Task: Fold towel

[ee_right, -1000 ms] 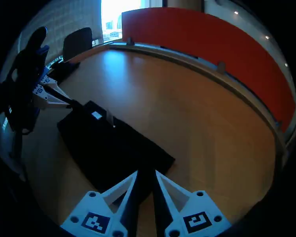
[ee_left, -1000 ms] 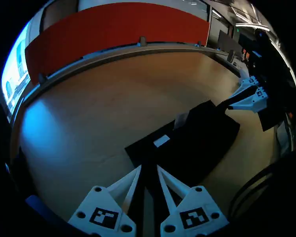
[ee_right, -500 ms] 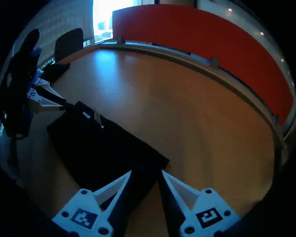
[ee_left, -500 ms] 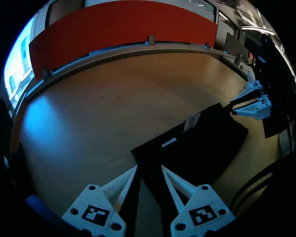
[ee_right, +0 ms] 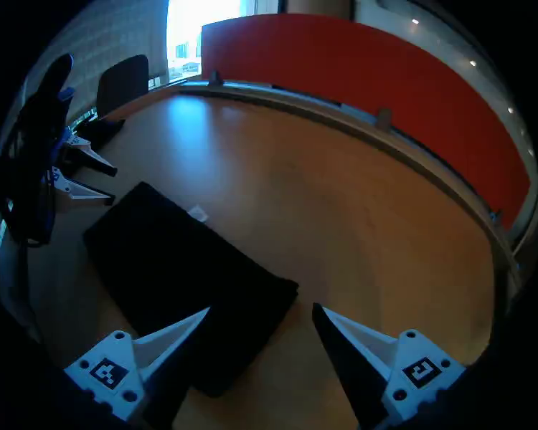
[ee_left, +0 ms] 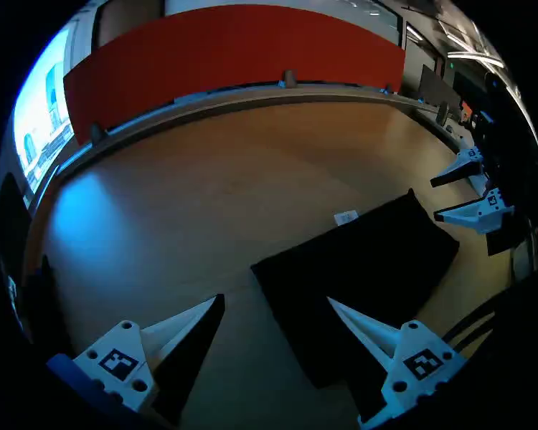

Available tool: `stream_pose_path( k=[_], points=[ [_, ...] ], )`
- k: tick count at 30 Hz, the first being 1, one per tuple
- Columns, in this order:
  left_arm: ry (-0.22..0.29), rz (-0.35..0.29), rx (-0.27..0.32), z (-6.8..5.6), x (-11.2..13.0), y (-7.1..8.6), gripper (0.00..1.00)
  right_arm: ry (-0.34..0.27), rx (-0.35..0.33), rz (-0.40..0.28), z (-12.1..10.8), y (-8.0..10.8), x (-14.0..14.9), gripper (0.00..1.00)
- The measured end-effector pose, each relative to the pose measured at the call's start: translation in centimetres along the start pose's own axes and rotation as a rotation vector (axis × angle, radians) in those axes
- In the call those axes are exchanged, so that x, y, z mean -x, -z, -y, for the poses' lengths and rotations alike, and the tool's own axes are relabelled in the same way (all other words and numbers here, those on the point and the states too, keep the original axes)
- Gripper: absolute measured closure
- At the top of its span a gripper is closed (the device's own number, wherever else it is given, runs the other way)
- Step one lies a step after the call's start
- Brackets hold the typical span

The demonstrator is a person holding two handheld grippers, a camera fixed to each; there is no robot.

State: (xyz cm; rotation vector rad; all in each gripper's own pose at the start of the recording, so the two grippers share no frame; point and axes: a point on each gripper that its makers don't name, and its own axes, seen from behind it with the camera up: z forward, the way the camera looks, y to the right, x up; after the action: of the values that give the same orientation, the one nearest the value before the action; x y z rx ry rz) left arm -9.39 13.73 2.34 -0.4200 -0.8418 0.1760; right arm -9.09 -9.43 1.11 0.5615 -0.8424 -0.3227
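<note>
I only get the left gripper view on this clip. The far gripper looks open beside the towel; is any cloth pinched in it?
Observer: No. In the right gripper view the right gripper is wide open, and the black towel lies flat with its near corner between the fingers.
Operator: How does my gripper look from there?
Observer: The left gripper is open at the towel's far end, gripping nothing.
Operator: Anything beyond it?
Observer: A dark chair stands at the far edge of the table.
</note>
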Motion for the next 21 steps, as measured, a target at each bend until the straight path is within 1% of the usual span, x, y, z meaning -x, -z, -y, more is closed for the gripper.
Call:
stream_pose_path(
  k=[5,9,14,21],
  points=[
    [0.013,0.004,0.004,-0.2,0.3,0.1,0.05,-0.002,-0.004,0.003,0.2,0.4,0.4,0.00],
    [0.017,0.005,0.002,-0.2,0.6,0.5,0.05,-0.004,-0.006,-0.001,0.5,1.0,0.7,0.00],
    [0.022,0.007,-0.008,-0.2,1.3,1.3,0.05,-0.008,-0.010,-0.004,1.0,2.0,1.3,0.00],
    [0.053,0.006,-0.021,-0.5,2.7,2.7,0.05,-0.016,-0.011,-0.013,1.8,3.5,2.2,0.00]
  ],
)
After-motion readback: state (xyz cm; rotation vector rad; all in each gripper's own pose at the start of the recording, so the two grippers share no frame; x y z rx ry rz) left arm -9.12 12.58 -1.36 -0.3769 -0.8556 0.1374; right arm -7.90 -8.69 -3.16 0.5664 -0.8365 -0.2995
